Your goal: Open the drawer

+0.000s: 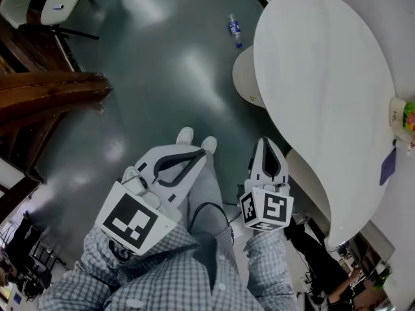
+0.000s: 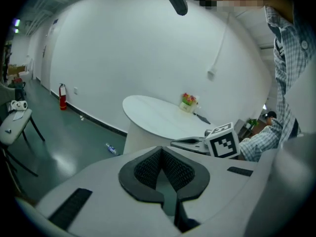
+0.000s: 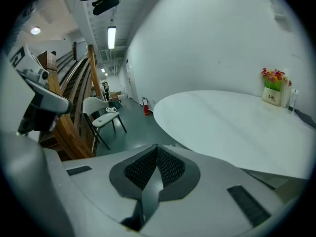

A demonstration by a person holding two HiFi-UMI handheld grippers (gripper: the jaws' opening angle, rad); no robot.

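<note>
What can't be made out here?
- Drawer: in no view.
- Flower box: head view, cut by the right edge.
- Bottle on the floor: head view, label too small.
- Space under the table: head view, its top hides it.

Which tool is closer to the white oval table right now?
Right. The right tool hangs just beside the table edge; the left tool is further off, on the person's other side.

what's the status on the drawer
Both shut and empty: left gripper, right gripper. No drawer in view. Table close beside right gripper.
</note>
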